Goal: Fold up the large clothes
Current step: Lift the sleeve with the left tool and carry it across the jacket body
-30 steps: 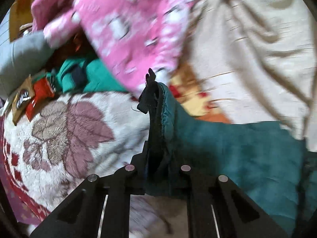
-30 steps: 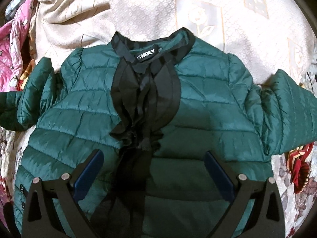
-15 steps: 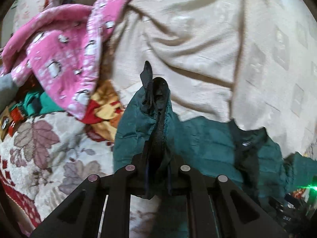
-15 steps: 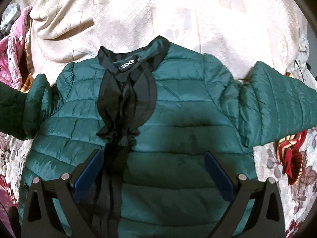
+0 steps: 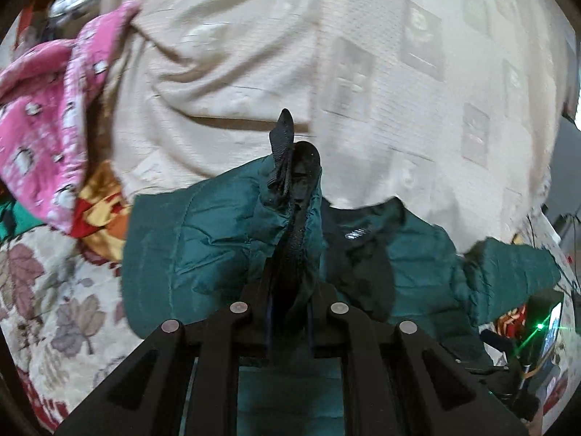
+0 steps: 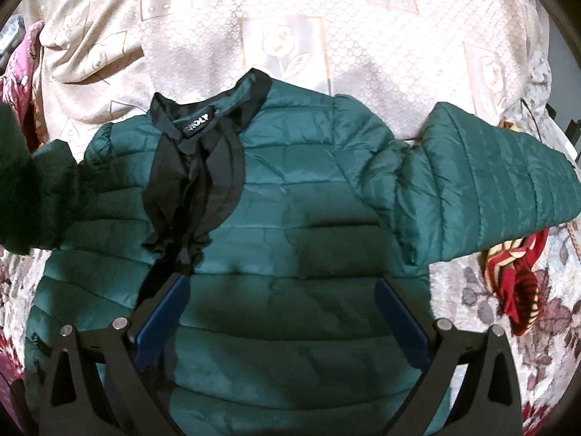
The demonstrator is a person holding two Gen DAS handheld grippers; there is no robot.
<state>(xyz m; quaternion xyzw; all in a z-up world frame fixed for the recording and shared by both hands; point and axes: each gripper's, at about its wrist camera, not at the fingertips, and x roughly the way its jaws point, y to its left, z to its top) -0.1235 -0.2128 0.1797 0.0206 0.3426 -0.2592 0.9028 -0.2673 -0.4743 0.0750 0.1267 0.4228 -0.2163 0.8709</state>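
One sleeve cuff is all the left tool (image 5: pixel 292 239) grips: its jaws are closed on the bunched end of the dark green quilted puffer jacket (image 5: pixel 203 239), black cuff trim (image 5: pixel 281 145) poking up past the tips. Judging by the task, the sleeve is lifted this way so it can be folded across the body. Beyond the tool lies a cream patterned bedspread (image 5: pixel 326 72); off to its left sits a crumpled pink printed garment (image 5: pixel 40 116).

From the right wrist, the right tool (image 6: pixel 279 312) hovers open and empty, blue pads spread wide above the jacket's lower chest, probably ready to pin or smooth. Ahead of it the jacket lies flat, front up, on the bed, black collar and ruffled placket (image 6: pixel 192 178) left of centre, its other sleeve (image 6: pixel 483 185) stretched out to the tool's right.
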